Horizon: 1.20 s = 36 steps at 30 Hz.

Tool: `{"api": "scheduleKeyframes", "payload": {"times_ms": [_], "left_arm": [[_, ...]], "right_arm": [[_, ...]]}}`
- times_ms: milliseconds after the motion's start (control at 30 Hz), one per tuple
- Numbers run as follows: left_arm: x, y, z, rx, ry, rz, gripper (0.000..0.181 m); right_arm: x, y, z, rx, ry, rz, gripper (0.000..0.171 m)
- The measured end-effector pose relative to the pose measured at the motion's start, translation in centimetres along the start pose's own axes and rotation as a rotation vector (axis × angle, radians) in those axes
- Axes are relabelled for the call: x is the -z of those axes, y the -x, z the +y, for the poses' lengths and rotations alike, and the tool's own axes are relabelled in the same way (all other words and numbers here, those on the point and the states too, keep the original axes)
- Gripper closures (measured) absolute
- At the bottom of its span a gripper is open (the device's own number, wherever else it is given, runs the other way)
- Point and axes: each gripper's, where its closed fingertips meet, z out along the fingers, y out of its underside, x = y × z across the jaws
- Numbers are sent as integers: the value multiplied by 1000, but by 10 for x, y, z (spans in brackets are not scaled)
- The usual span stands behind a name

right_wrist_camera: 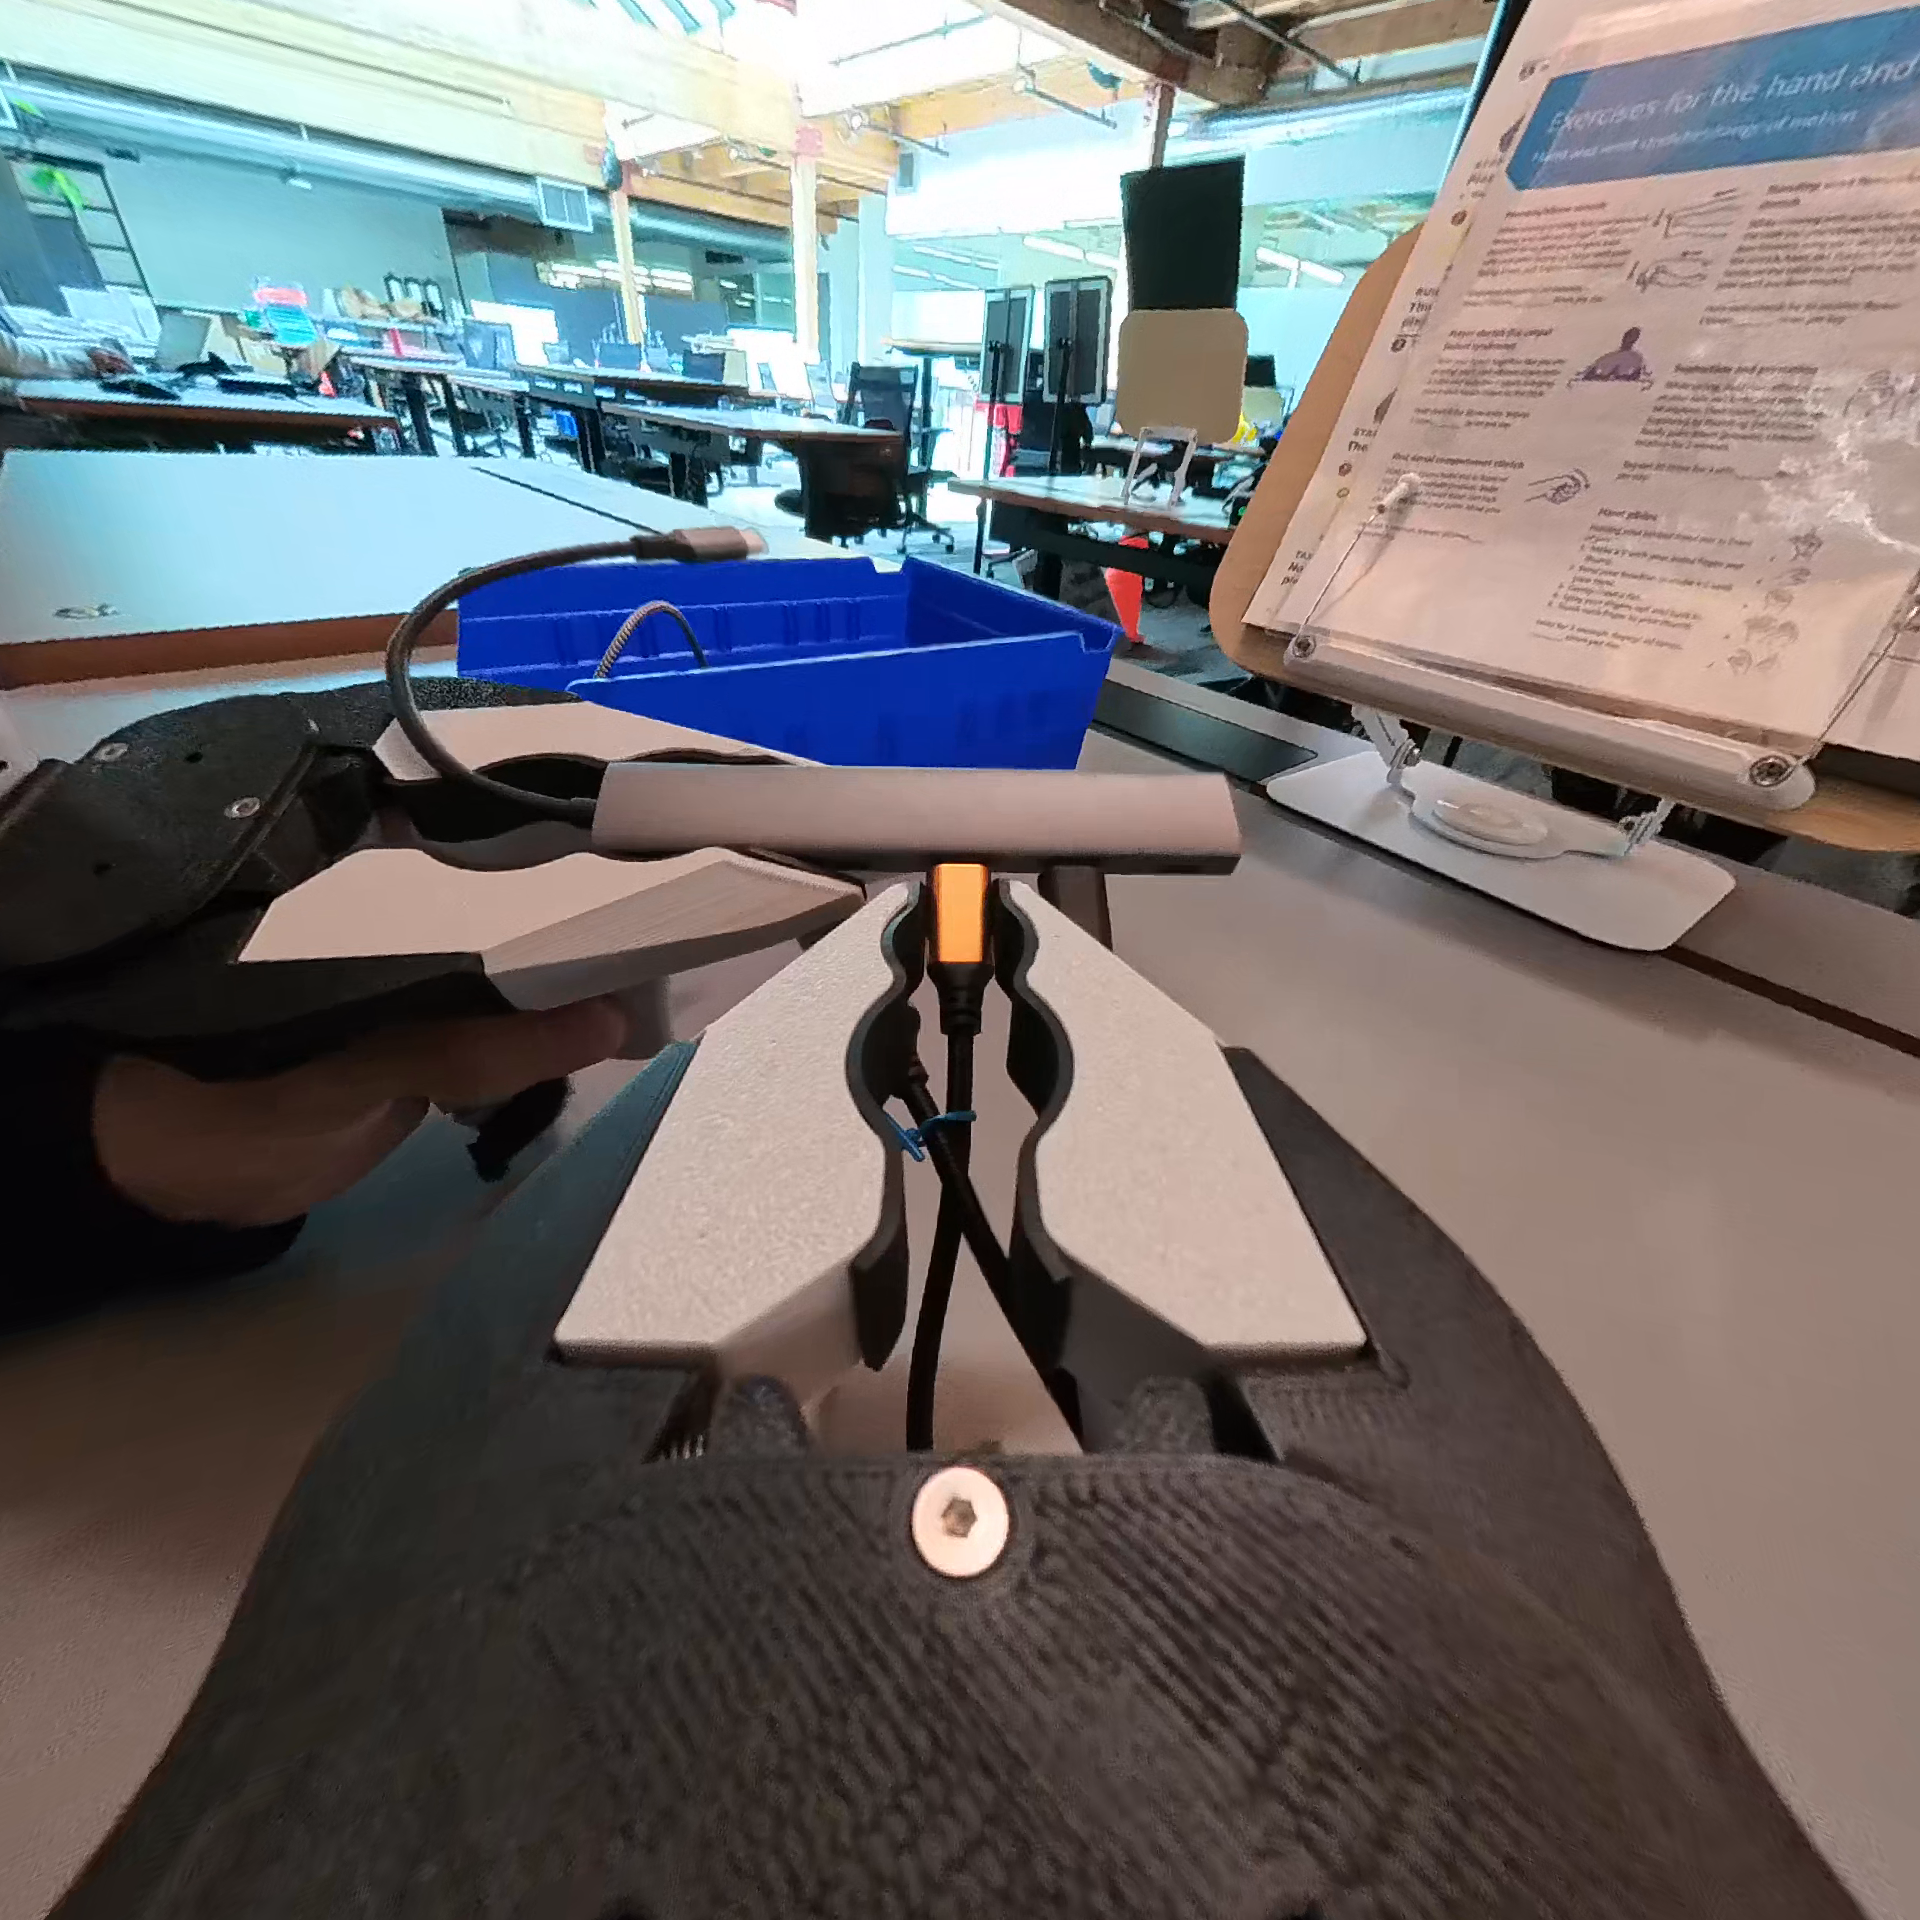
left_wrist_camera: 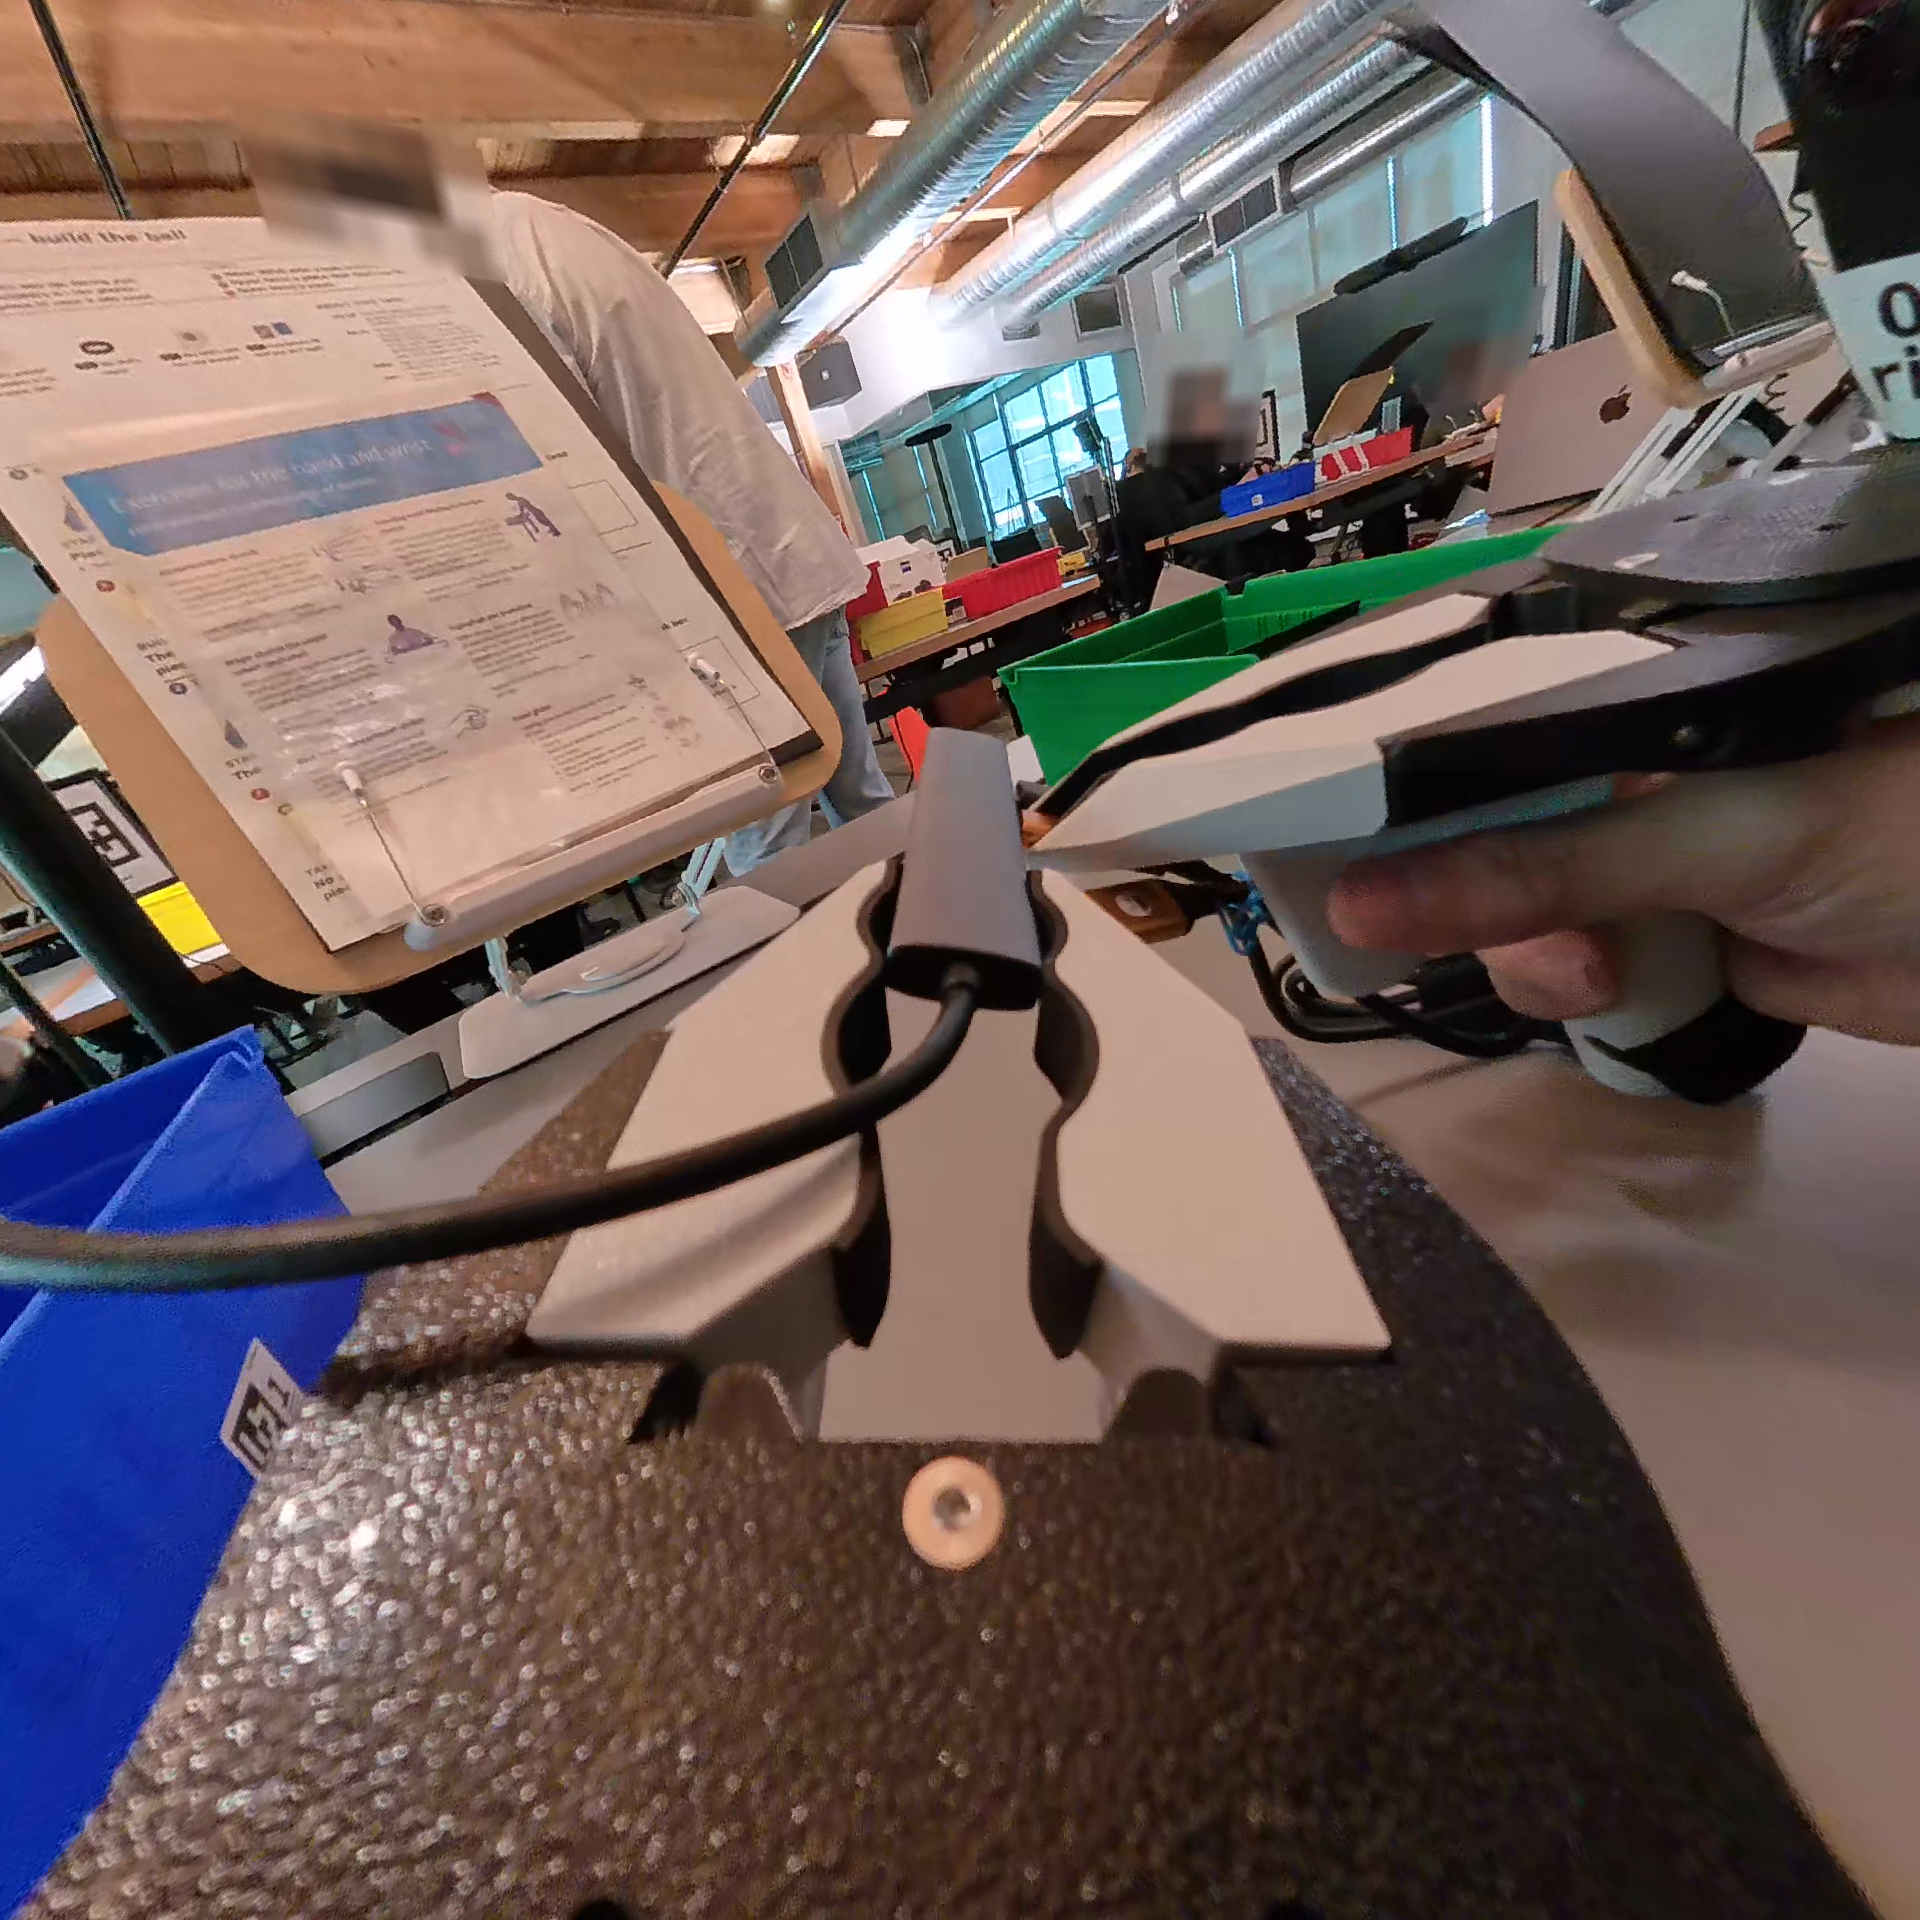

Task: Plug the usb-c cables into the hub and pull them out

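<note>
A grey bar-shaped hub point(left_wrist_camera: 968, 831) is clamped near one end between my left gripper's point(left_wrist_camera: 966, 899) fingers and held above the table. Its own black cable point(left_wrist_camera: 520, 1216) trails off to the left. My right gripper point(right_wrist_camera: 958, 909) is shut on an orange usb-c plug point(right_wrist_camera: 958, 914) whose black cable point(right_wrist_camera: 940, 1247) runs back between the fingers. The plug's front end meets the long side of the hub point(right_wrist_camera: 1039, 816), and none of its metal tip shows. In the left wrist view the right gripper point(left_wrist_camera: 1039, 831) comes in from the right. In the right wrist view the left gripper point(right_wrist_camera: 821, 826) comes in from the left.
A blue bin point(right_wrist_camera: 831, 665) holding a braided cable stands behind the hub; it also shows in the left wrist view point(left_wrist_camera: 125, 1299). A green bin point(left_wrist_camera: 1143, 675) is at the back right. A document stand point(right_wrist_camera: 1558, 436) rests on the grey table point(right_wrist_camera: 1455, 1143). A person point(left_wrist_camera: 675, 416) stands behind it. The tips of both grippers are at nearly the same place.
</note>
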Motion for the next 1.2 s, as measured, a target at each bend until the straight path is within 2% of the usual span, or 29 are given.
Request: {"api": "scheduleKeyframes", "payload": {"times_ms": [200,333,467,500,533,567,633,667,767,833,900,967,1067,1200], "left_arm": [[-1,1,9,-23,67,-8,160],[0,-3,10,-91,92,-21,160],[-2,-5,11,-132,112,-40,160],[2,20,11,-122,120,-189,161],[8,46,7,-102,94,-266,160],[15,76,13,7,106,-349,160],[24,100,12,159,30,-370,161],[24,92,4,177,-24,-328,161],[9,53,-2,18,-18,-217,161],[5,43,2,19,-3,-175,161],[4,43,10,40,23,-157,161],[3,43,15,81,35,-137,161],[1,33,15,83,33,-84,161],[-1,26,14,58,33,-55,161]], "right_arm": [[-1,0,14,-59,134,-55,160],[2,1,20,-13,170,-118,160],[4,-1,24,-132,182,-167,161],[8,-4,44,-106,303,-143,161],[13,-12,61,-34,390,-91,161],[18,-16,69,-19,414,-60,161],[23,-9,47,-117,291,-118,161],[27,-16,32,-132,242,-106,161],[52,-45,-21,69,137,-5,161],[81,-83,-53,204,96,167,161],[107,-123,-70,340,92,287,161],[123,-168,-62,359,196,355,160],[128,-225,-46,370,337,366,161],[118,-266,-15,327,500,289,161]]}}
